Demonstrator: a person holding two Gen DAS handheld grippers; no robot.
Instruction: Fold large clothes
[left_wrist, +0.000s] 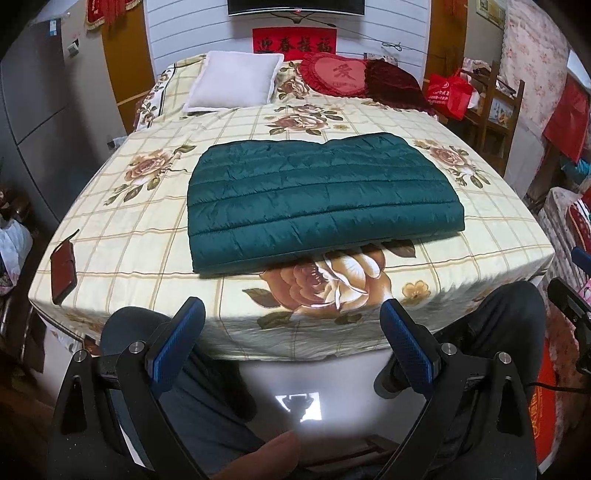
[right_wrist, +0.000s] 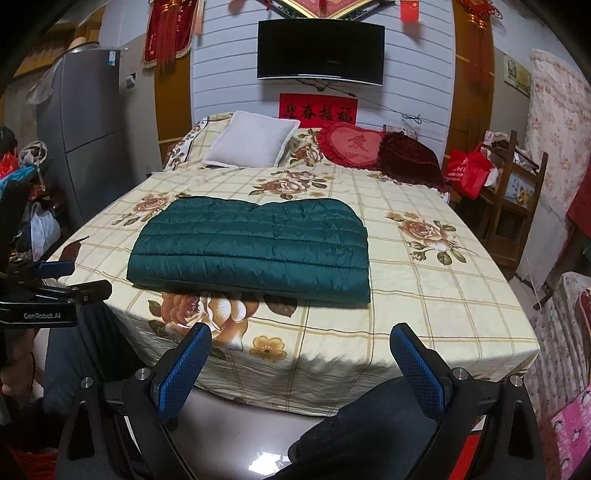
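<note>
Nearest to me, below the foot of the bed, my left claw (left_wrist: 291, 317) stands wide apart with nothing between its blue pads; it touches nothing. My right claw (right_wrist: 301, 341) is spread in the same way and also empty, hanging over the near edge of the mattress. Under both I see the legs of the person (left_wrist: 173, 376) who carries the rig.

Farther out, on the flowered bed sheet (left_wrist: 480, 236), lies the green quilted jacket (left_wrist: 317, 195). It is already folded into a thick, tidy rectangle, a little left of the middle of the bed, well apart from both claws. I judge it light and puffy, with a smooth, somewhat slippery shell, so the layers may slide over each other if I pull it carelessly. The best hold, I think, is at the two near corners, pinching through all layers at once.

At the near left edge of the bed rests a dark red wallet-like case (left_wrist: 63, 269). Far behind are a white pillow (left_wrist: 232, 83) and a red heart cushion (left_wrist: 334, 74).
</note>
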